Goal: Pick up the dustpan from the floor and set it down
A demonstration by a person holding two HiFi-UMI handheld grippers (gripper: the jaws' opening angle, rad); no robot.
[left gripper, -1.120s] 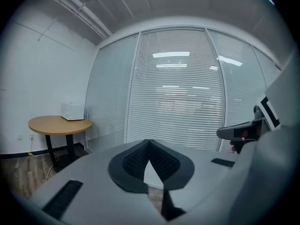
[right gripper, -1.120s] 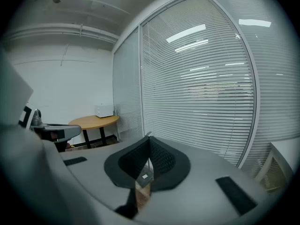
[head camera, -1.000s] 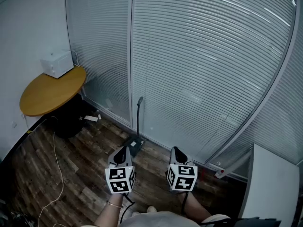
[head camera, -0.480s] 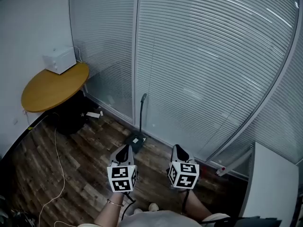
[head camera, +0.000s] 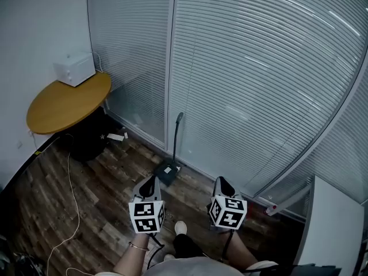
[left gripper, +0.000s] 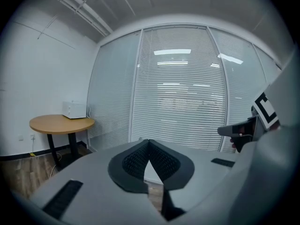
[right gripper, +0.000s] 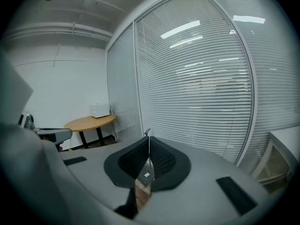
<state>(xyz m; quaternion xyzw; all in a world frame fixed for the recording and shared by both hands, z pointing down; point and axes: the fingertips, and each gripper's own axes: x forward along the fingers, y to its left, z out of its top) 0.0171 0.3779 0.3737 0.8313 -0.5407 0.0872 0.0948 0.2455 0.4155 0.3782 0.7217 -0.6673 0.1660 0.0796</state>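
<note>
Dustpan (head camera: 167, 171) on the wood floor (head camera: 86, 203) by the blinds (head camera: 247, 68), handle upright, your left gripper (head camera: 150, 181) near it, right gripper (head camera: 222, 183) alongside, all 2 jaw pairs closed together, empty.

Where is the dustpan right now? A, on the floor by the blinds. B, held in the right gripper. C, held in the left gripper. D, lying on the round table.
A: the dustpan sits on the wood floor at the foot of the blinds, while the left gripper and the right gripper are both shut and empty.
</note>
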